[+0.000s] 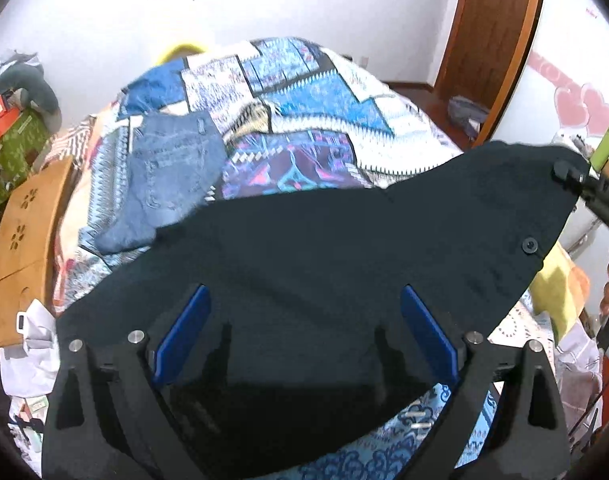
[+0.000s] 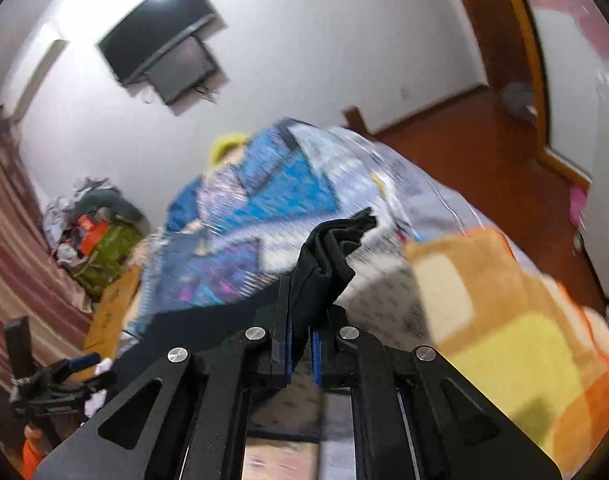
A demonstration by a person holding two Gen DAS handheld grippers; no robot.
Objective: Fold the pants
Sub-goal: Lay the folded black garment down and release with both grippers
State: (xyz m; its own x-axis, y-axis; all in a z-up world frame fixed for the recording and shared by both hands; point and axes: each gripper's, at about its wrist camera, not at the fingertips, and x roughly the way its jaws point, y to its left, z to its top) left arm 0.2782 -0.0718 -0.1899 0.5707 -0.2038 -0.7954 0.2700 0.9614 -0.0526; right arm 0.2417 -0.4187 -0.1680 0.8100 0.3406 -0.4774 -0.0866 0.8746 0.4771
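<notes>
Evidently, folding had barely begun. The dark navy cloth pants (image 1: 324,240) hung stretched above the bed, one edge near a small black button (image 1: 530,245) pinched by the right tool (image 2: 300,354), whose blue pads were clenched on a bunched fold of the fabric. The left tool (image 1: 304,336) stood released, its blue pads (image 1: 182,332) spread wide with the pants cloth lying across and beyond them, not gripped as far as the view showed. No crease was yet laid; spreading and every fold appeared to remain. A folded pair of blue denim jeans (image 1: 172,176) lay well apart on the blue patchwork bedspread (image 1: 304,92). Beyond were a white wall, a dark wall-mounted screen (image 2: 160,60), a brown wooden door (image 1: 492,40), and an orange-and-yellow blanket (image 2: 504,340).
</notes>
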